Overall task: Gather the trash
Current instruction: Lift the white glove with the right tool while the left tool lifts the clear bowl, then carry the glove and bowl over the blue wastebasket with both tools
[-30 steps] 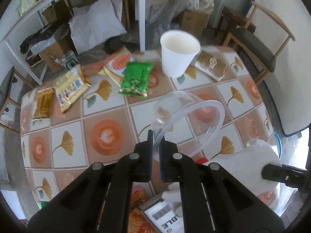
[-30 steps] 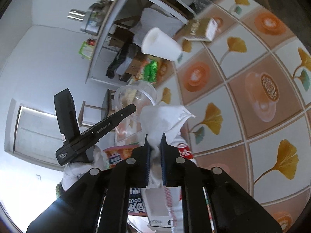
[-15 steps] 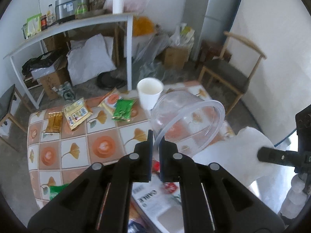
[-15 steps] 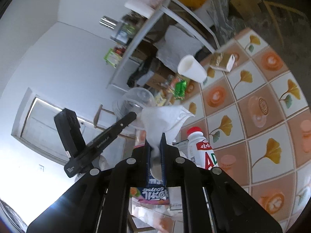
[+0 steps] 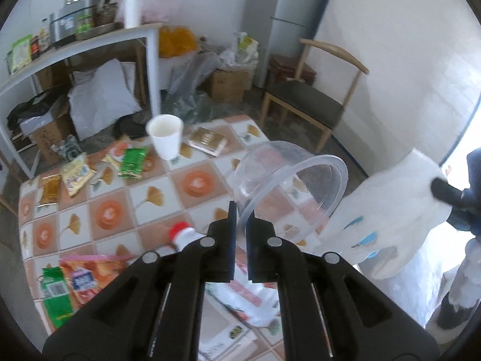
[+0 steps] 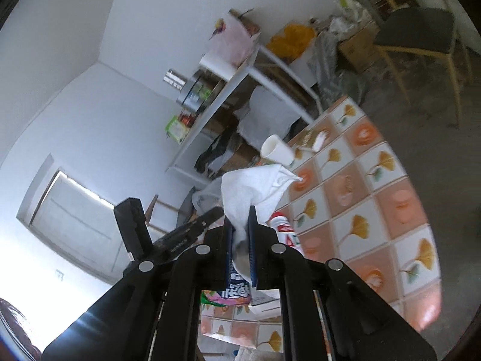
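My left gripper (image 5: 241, 215) is shut on the rim of a clear plastic bowl (image 5: 290, 186), which hangs tilted above the tiled table (image 5: 117, 213). My right gripper (image 6: 240, 219) is shut on a crumpled white tissue (image 6: 254, 189); the same tissue (image 5: 393, 213) appears large at the right of the left wrist view, held by the right gripper's fingers (image 5: 445, 194). The left gripper's black body (image 6: 180, 237) shows at the left of the right wrist view. On the table lie a white paper cup (image 5: 165, 140), snack wrappers (image 5: 132, 161) and a red-capped bottle (image 5: 183, 236).
A wooden chair (image 5: 309, 102) stands beyond the table's far right corner. A white shelf table (image 5: 75, 51) with pots, bags and cardboard boxes (image 5: 230, 85) fills the back. More packets (image 5: 75, 282) and a box lie at the table's near edge.
Both grippers have risen and pulled back from the table, carrying the bowl and the tissue. The table looks smaller and more of the room shows.
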### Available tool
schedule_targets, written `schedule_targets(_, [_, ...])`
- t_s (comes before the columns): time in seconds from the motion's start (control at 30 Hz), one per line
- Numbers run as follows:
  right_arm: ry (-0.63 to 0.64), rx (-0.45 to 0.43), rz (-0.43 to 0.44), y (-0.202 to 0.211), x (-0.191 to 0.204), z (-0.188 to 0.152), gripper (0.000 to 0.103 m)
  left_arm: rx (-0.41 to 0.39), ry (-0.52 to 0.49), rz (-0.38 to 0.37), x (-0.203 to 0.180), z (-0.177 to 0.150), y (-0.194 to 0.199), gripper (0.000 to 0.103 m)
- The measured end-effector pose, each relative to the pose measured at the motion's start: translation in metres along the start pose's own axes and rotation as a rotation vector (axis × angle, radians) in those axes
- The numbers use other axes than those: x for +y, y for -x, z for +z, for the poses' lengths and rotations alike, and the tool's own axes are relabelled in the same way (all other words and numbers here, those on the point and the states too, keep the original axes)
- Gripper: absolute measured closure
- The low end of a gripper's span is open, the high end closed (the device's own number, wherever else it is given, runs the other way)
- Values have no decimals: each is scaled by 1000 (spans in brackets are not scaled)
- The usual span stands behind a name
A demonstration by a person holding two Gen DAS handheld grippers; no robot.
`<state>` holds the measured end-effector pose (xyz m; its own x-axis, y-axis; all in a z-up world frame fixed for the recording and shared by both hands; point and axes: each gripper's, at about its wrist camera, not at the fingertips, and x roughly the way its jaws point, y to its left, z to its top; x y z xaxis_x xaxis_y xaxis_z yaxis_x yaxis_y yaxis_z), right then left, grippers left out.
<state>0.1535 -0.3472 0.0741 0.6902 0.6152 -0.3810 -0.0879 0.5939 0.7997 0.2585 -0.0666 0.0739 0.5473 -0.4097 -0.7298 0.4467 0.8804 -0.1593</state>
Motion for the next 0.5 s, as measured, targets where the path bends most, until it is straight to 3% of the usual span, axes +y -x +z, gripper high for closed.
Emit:
schedule_targets(0.23, [-58,-115,-61,76,-32,-13,94,29,-80,-77,-61,-12,-20,99])
schedule_targets(0.5, [-137,-217,-137,142,-66,-36,94,-28,-227,-94,-138,-37,-32,99])
